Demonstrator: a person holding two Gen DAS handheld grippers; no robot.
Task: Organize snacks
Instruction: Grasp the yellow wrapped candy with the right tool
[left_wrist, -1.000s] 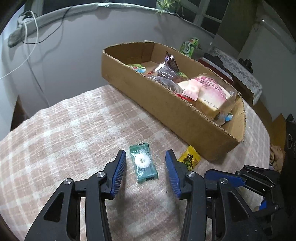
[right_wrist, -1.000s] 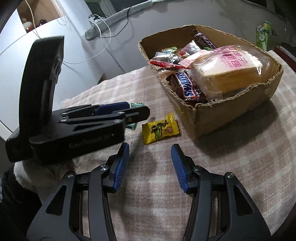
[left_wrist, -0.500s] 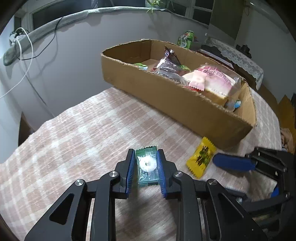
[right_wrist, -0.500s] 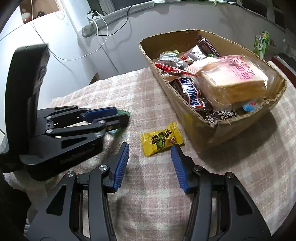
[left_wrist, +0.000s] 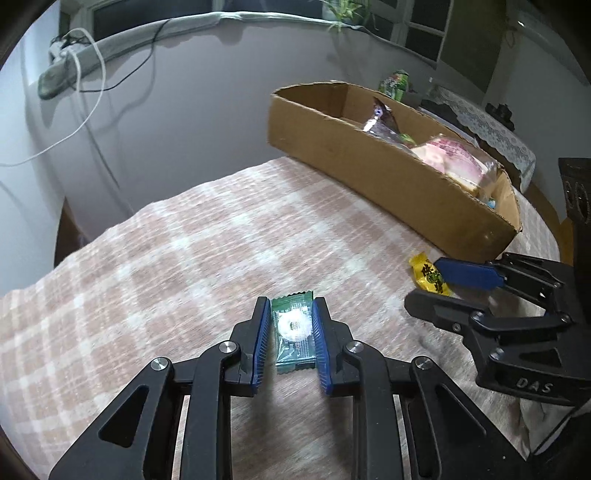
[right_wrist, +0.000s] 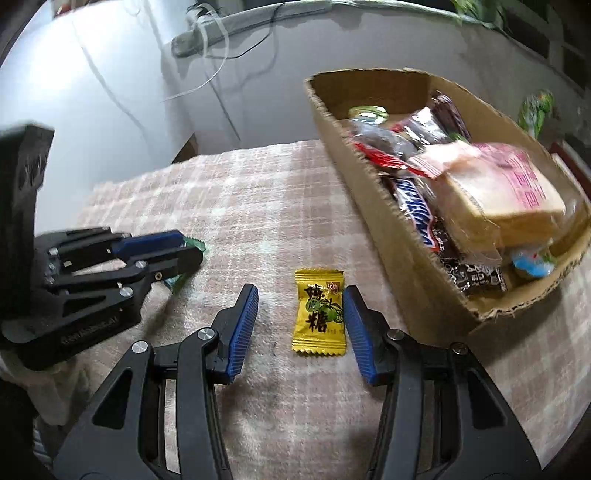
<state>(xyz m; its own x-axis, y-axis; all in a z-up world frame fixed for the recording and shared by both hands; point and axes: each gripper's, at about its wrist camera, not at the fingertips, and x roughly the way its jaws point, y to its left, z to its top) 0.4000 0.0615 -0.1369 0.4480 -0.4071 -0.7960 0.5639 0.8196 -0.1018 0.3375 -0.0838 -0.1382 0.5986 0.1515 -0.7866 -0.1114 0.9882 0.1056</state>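
Note:
My left gripper (left_wrist: 290, 328) is shut on a green wrapped candy (left_wrist: 293, 338) with a white ring inside, low over the checked tablecloth; it also shows at the left of the right wrist view (right_wrist: 173, 254). My right gripper (right_wrist: 299, 321) is open, its blue pads either side of a yellow wrapped candy (right_wrist: 319, 314) lying flat on the cloth, nearer the right pad. In the left wrist view the yellow candy (left_wrist: 428, 275) lies by the right gripper's fingers (left_wrist: 469, 275). A cardboard box (right_wrist: 369, 192) of snacks stands to the right.
The box holds a bagged bread loaf (right_wrist: 502, 195), Snickers bars (right_wrist: 413, 210) and several small packets. A green can (left_wrist: 395, 83) stands behind the box. A white cable (left_wrist: 85, 110) hangs on the wall behind. The table edge (left_wrist: 110, 229) curves at the far left.
My left gripper closed on the green candy and holds it. My right gripper moved forward so that the yellow candy now lies between its open pads.

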